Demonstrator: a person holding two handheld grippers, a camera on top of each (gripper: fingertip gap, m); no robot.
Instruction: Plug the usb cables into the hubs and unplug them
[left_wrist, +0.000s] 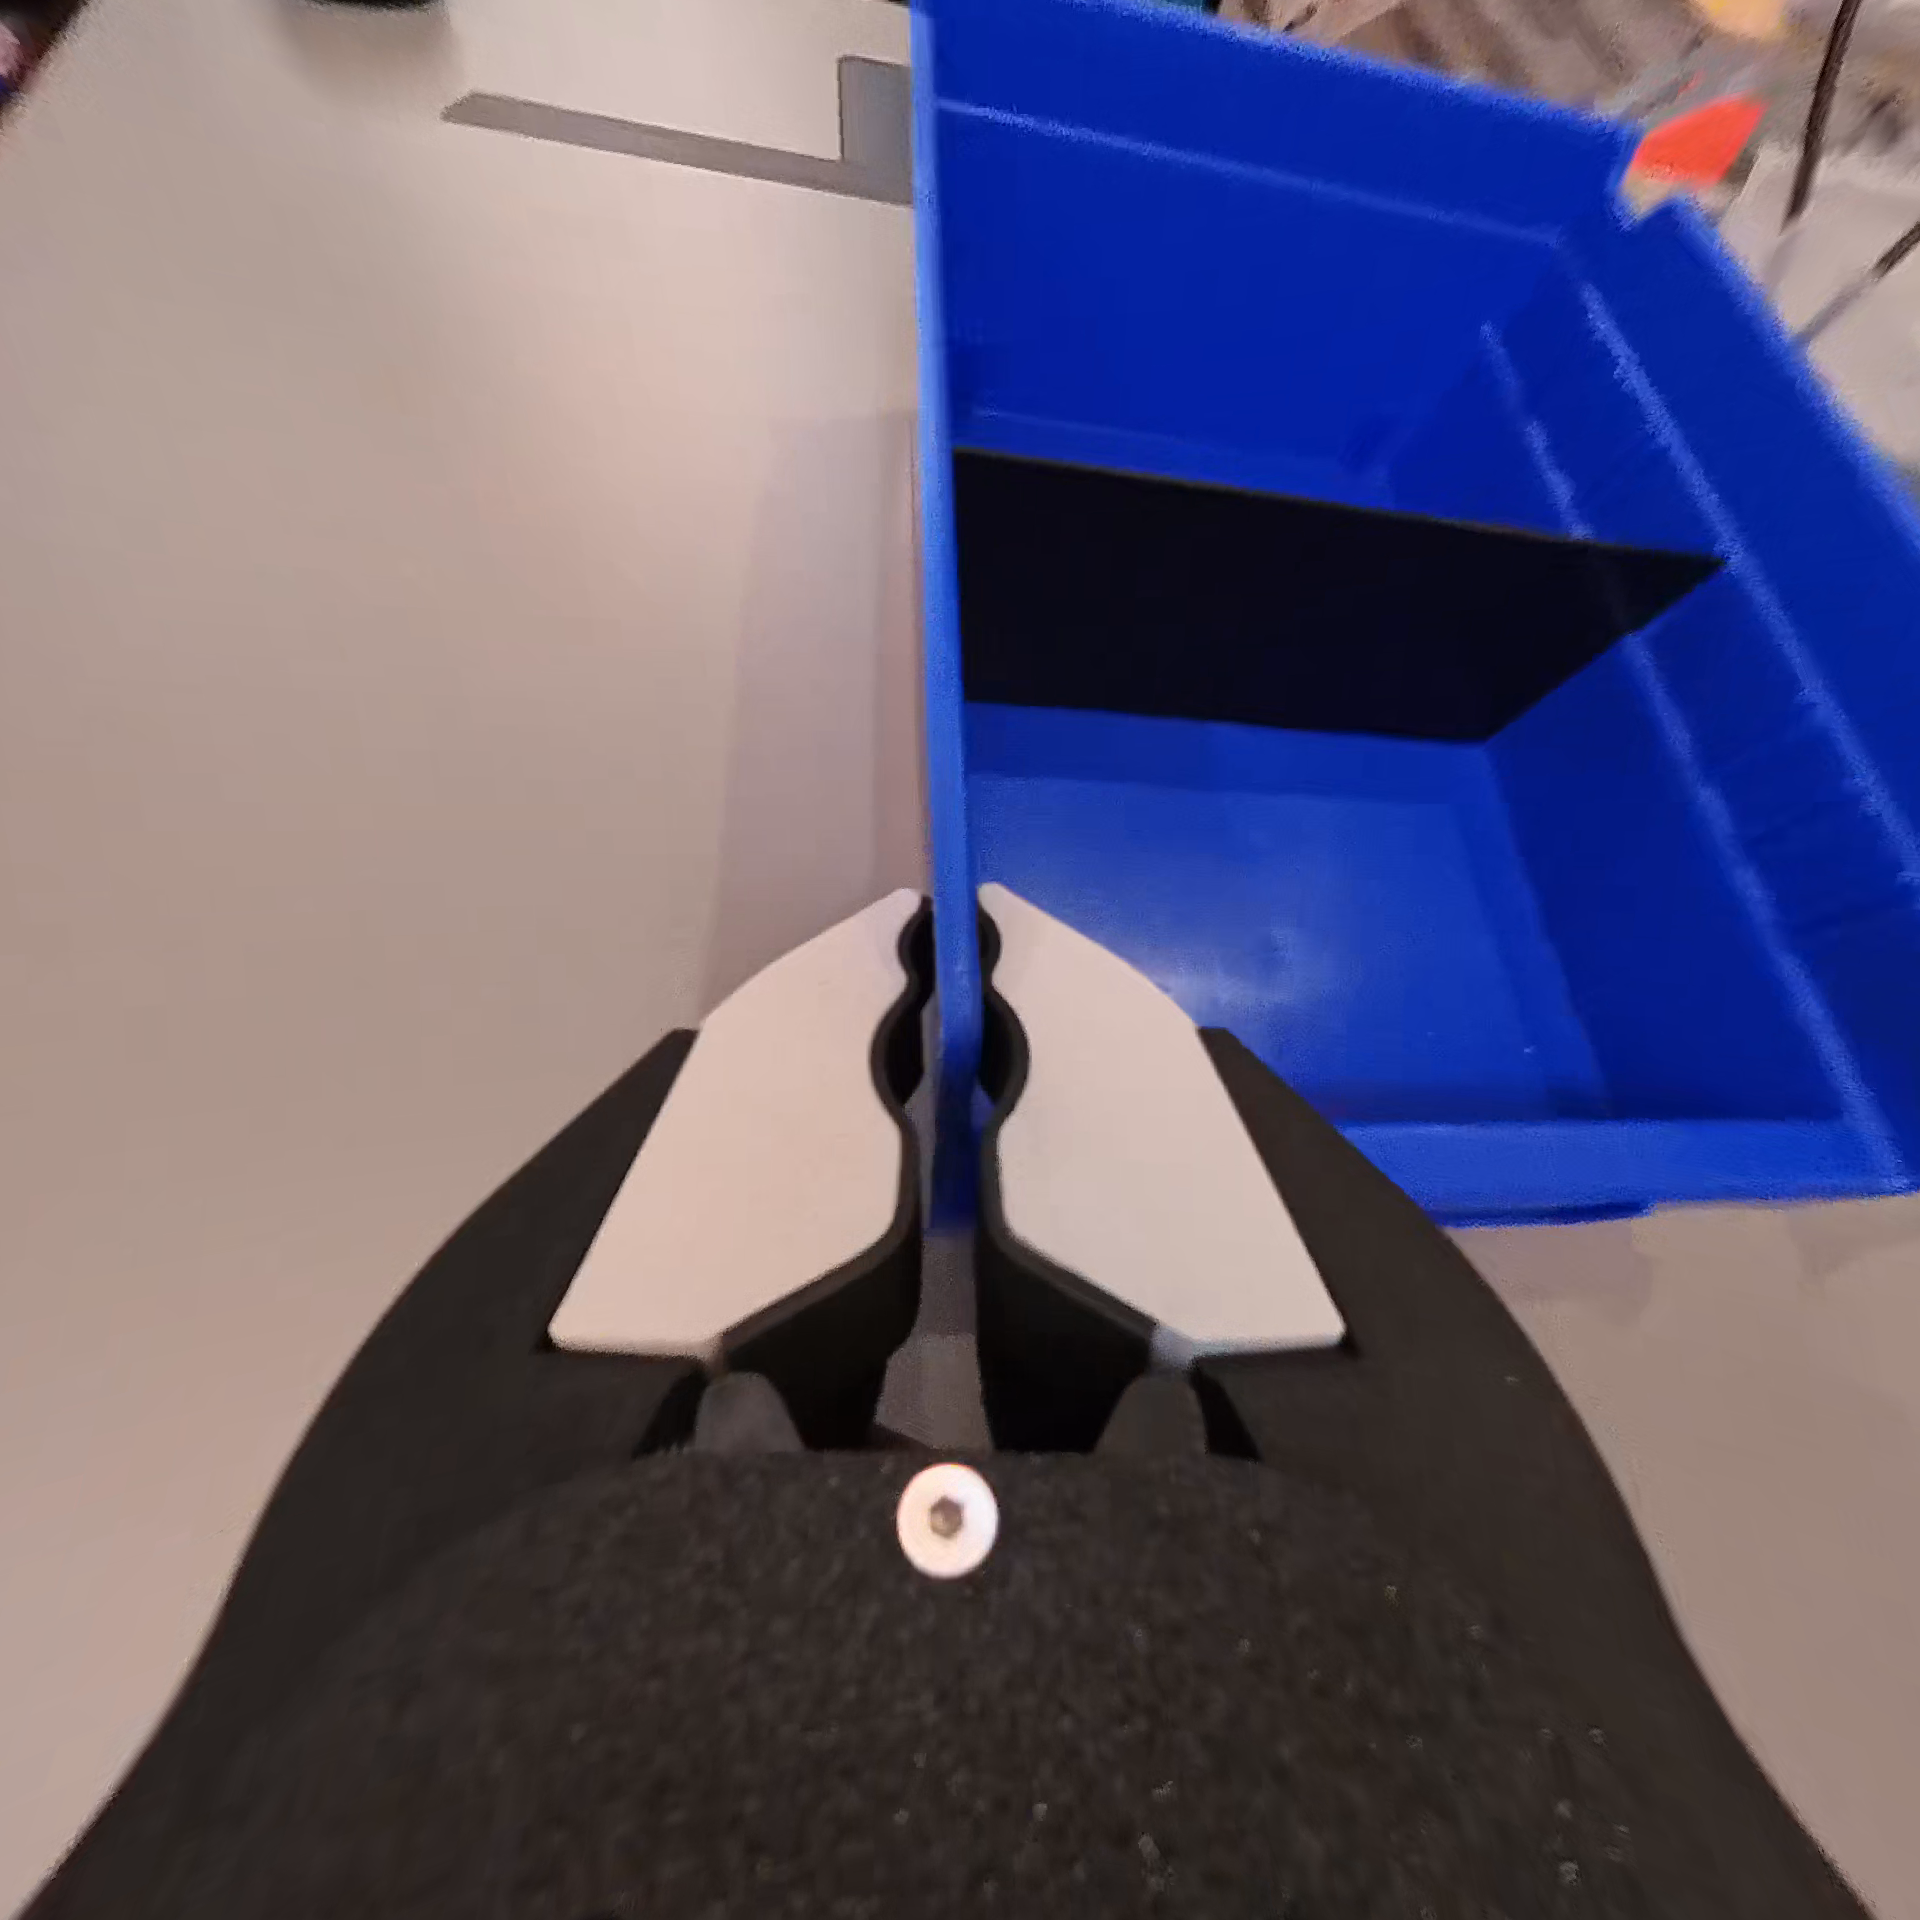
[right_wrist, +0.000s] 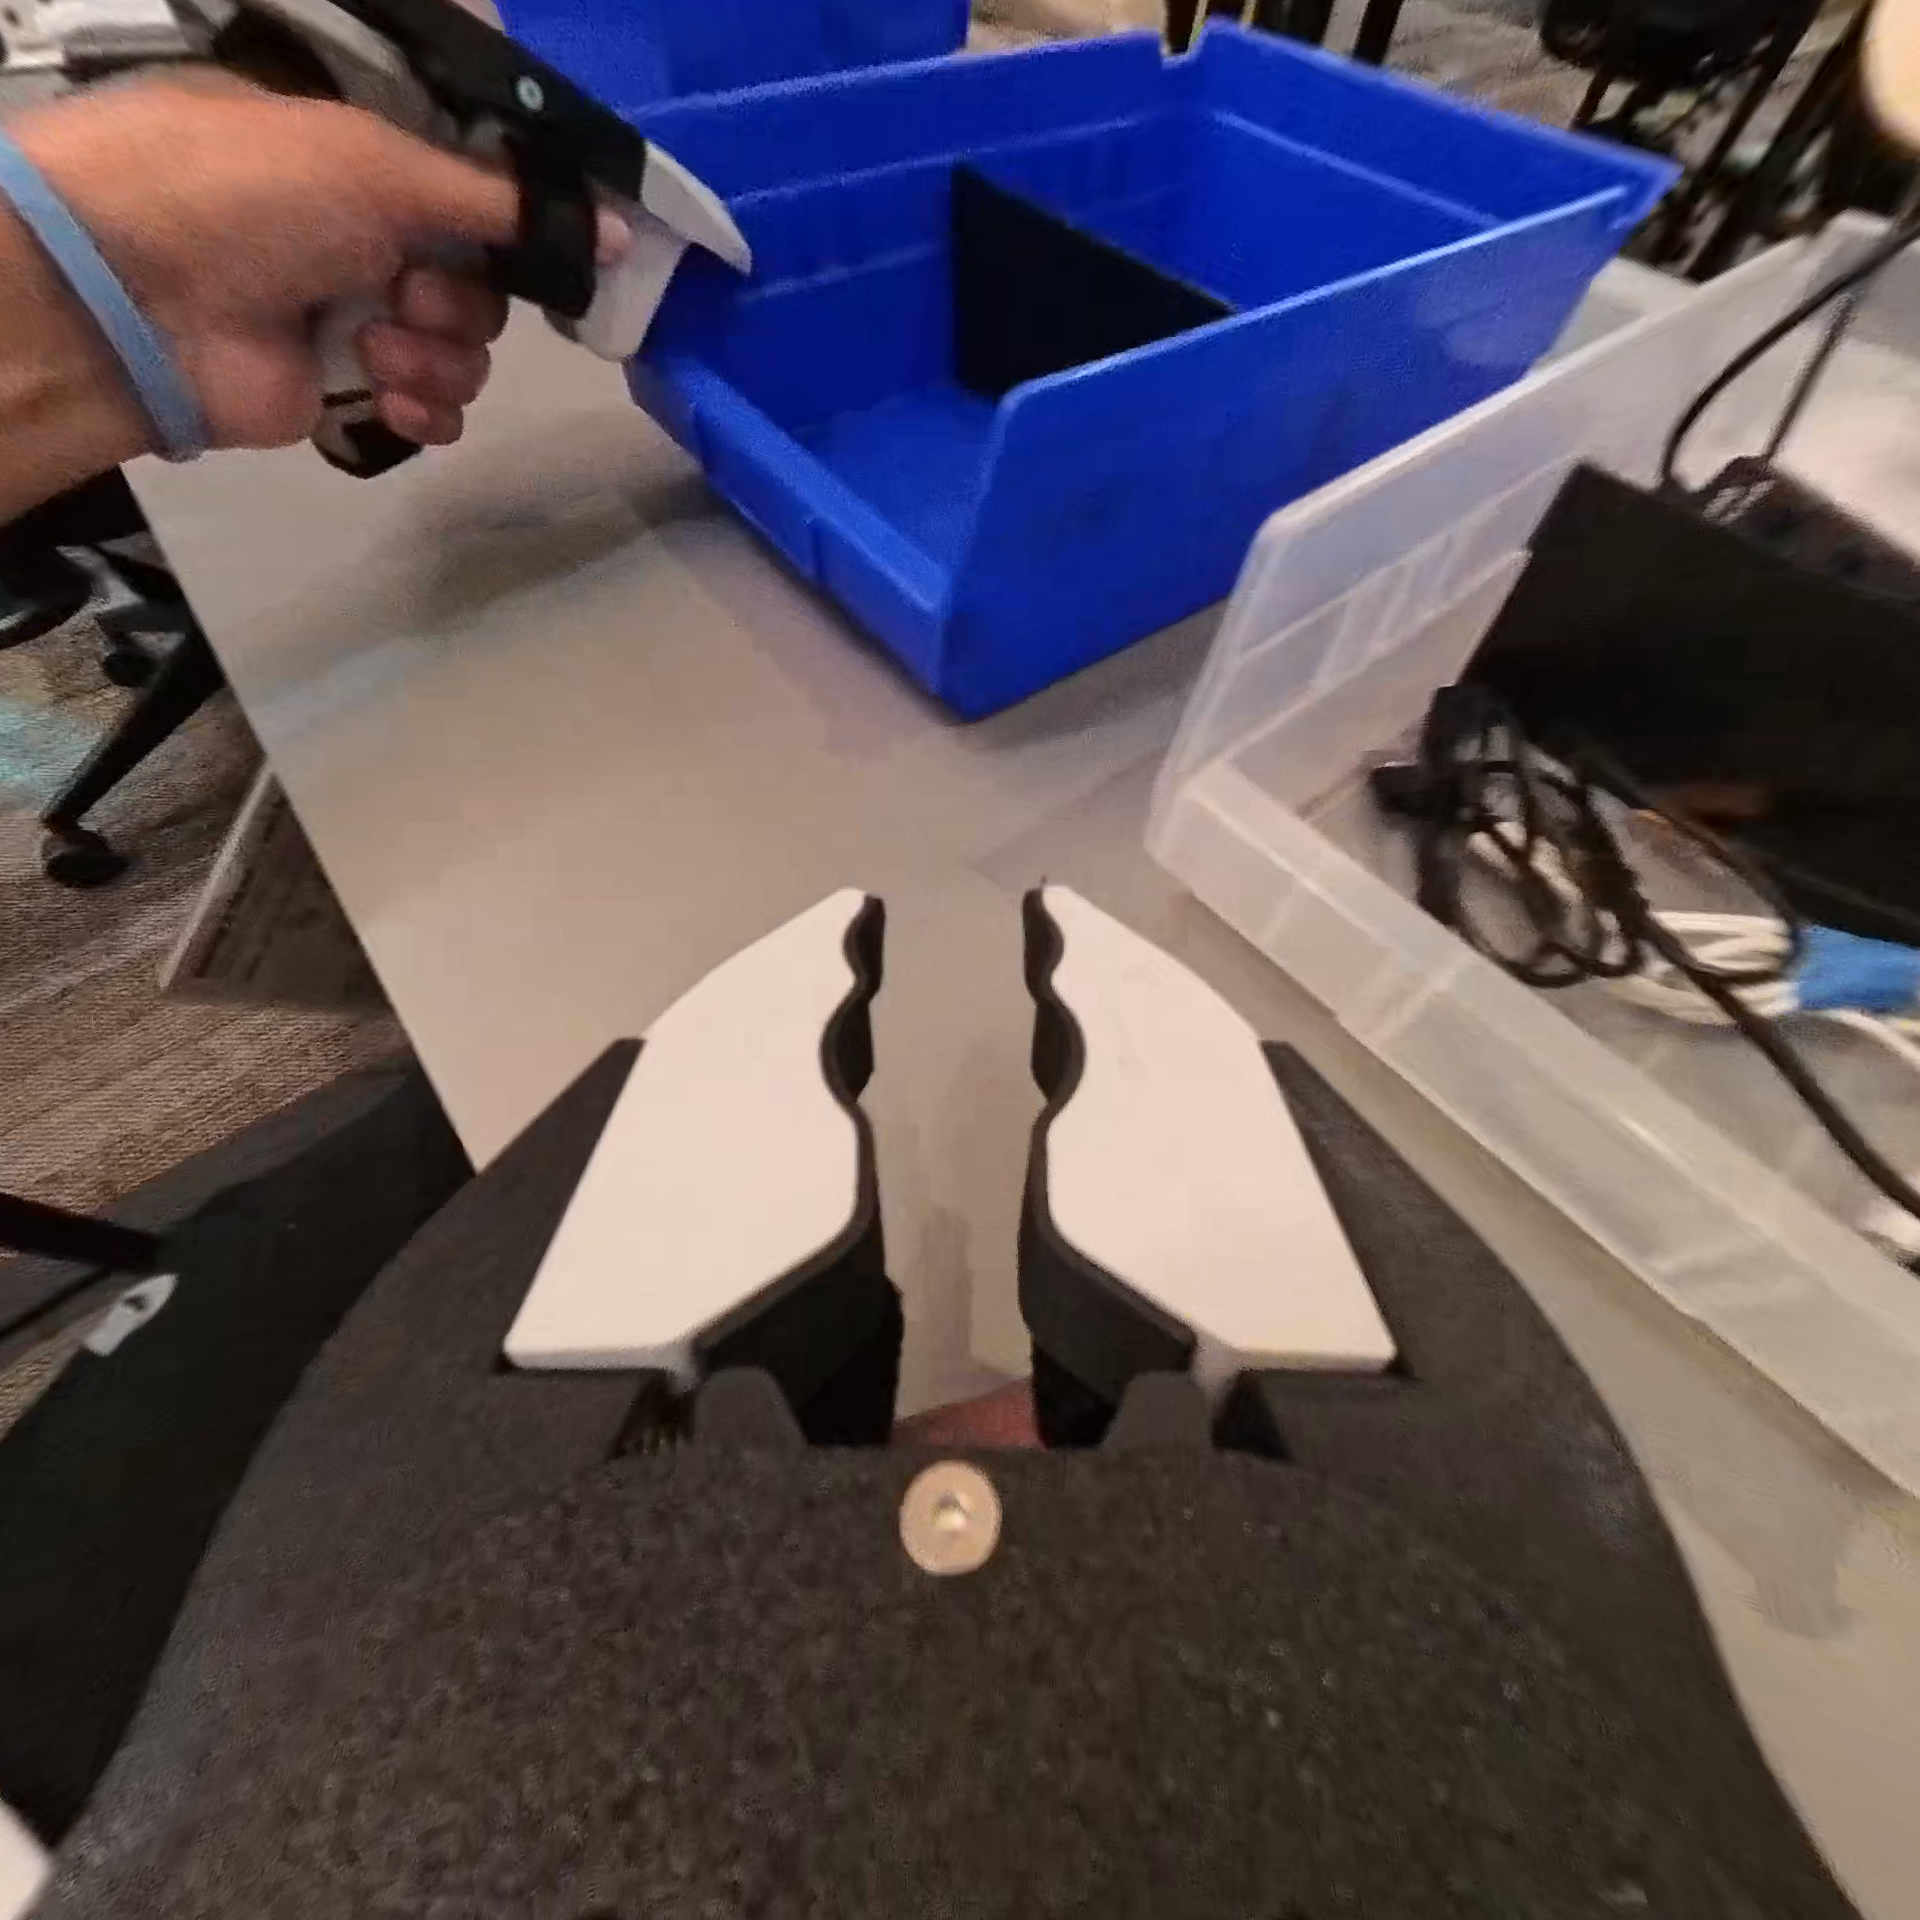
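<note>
My left gripper (left_wrist: 951, 904) is shut on the left side wall (left_wrist: 940, 623) of a blue plastic bin (left_wrist: 1351, 935); both pads press on the thin wall near its front corner. The bin has a black divider (left_wrist: 1247, 592) across it and looks empty. In the right wrist view the left gripper (right_wrist: 675, 260), held by a hand, sits at the blue bin's (right_wrist: 1091, 520) near left corner. My right gripper (right_wrist: 953, 904) is open and empty above the grey table (right_wrist: 623, 748). A tangle of black and white cables (right_wrist: 1527, 831) lies in a clear bin (right_wrist: 1382, 623) to the right.
A black box (right_wrist: 1714, 644) sits in the clear bin behind the cables. A second blue bin (right_wrist: 727, 42) stands behind the first. The table's left edge drops to carpet with an office chair base (right_wrist: 94, 727). A grey tape mark (left_wrist: 665, 135) lies on the table.
</note>
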